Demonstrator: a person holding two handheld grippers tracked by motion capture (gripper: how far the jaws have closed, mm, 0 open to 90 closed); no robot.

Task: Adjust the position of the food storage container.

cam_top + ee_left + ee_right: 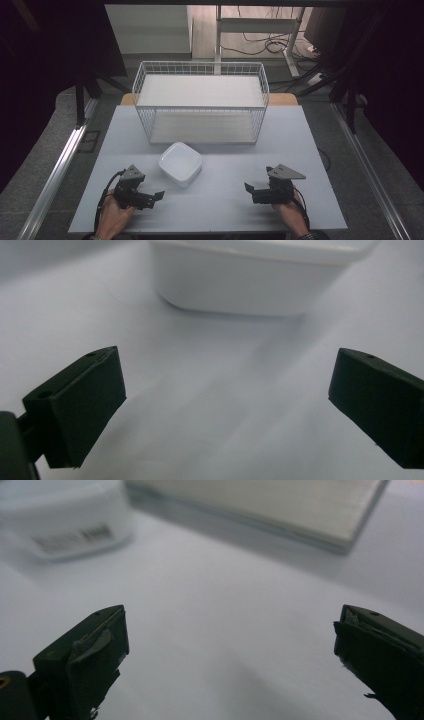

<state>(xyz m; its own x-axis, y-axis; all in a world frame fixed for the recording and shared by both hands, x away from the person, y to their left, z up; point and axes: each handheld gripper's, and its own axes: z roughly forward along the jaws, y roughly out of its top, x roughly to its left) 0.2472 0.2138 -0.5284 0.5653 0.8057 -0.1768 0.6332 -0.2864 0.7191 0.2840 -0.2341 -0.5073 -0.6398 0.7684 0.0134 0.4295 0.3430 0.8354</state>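
A: Where is the white square plastic dish (180,163) sitting right now?

B: It is lying on the pale grey tabletop (220,200), just at the six o'clock side of the white wire basket (200,101), apart from it. Seen from the high view, it is resting near the centre of the tabletop, slightly toward nine o'clock.

A: And the left gripper (152,196)?

B: It is lying low over the tabletop in the person's left hand (114,216), at about seven o'clock of the dish. Its jaws are standing wide apart and are gripping nothing. In the left gripper view the dish (250,277) is showing at twelve o'clock ahead of the jaws, with bare tabletop between.

A: What is the right gripper (251,191) doing?

B: It is sitting at about four o'clock of the dish, well apart from it, in the person's right hand (292,210). Its jaws are also gaping wide and are carrying nothing. In the right gripper view the dish (65,522) is appearing at eleven o'clock, blurred, with a dark label on its side, and the basket's flat pale floor (280,505) is showing at one o'clock.
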